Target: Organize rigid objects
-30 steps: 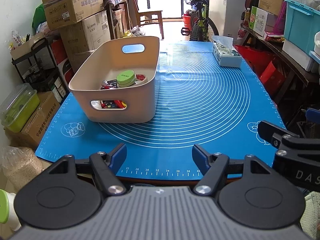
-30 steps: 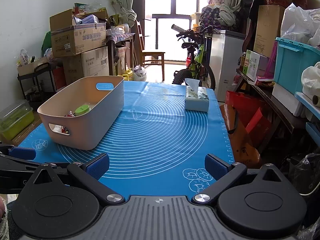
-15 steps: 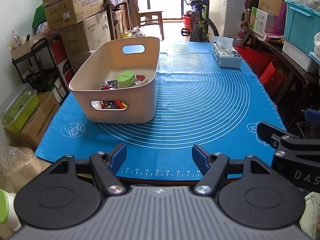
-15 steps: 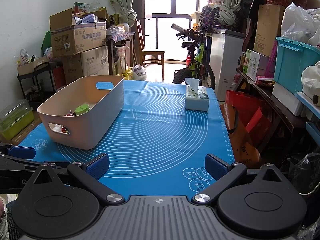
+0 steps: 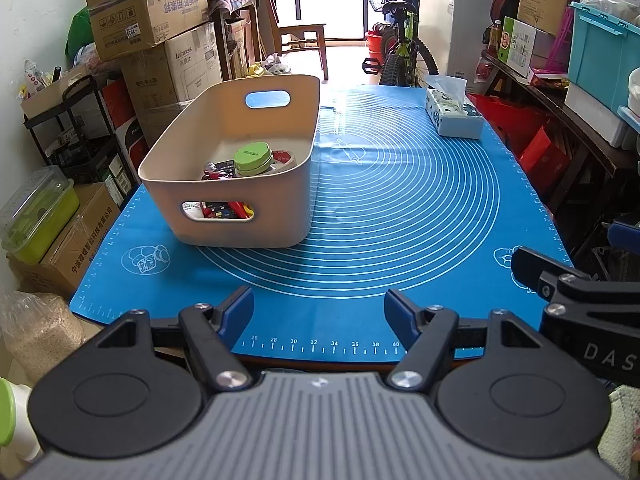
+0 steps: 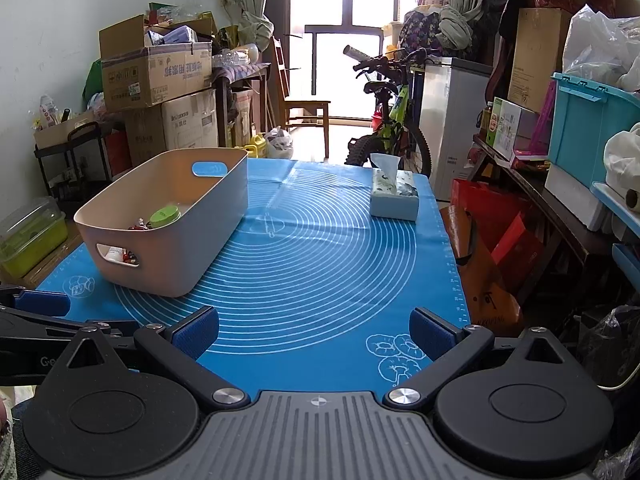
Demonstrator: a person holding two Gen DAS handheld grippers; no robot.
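Observation:
A beige plastic bin (image 5: 296, 184) (image 6: 212, 236) stands on the left of the blue mat (image 5: 400, 220) (image 6: 320, 264). Inside it lie a green-lidded jar (image 5: 253, 157) (image 6: 165, 216) and several small red and dark items. My left gripper (image 5: 319, 312) is open and empty over the mat's near edge, well short of the bin. My right gripper (image 6: 314, 334) is open and empty over the mat's near right part. The right gripper's body shows at the right edge of the left wrist view (image 5: 580, 292).
A tissue box (image 5: 452, 116) (image 6: 394, 196) sits at the mat's far right. Cardboard boxes (image 5: 148, 20) and a black rack (image 5: 72, 128) crowd the left. A bicycle (image 6: 392, 120) stands beyond the table. A shelf with a teal crate (image 6: 592, 120) lines the right.

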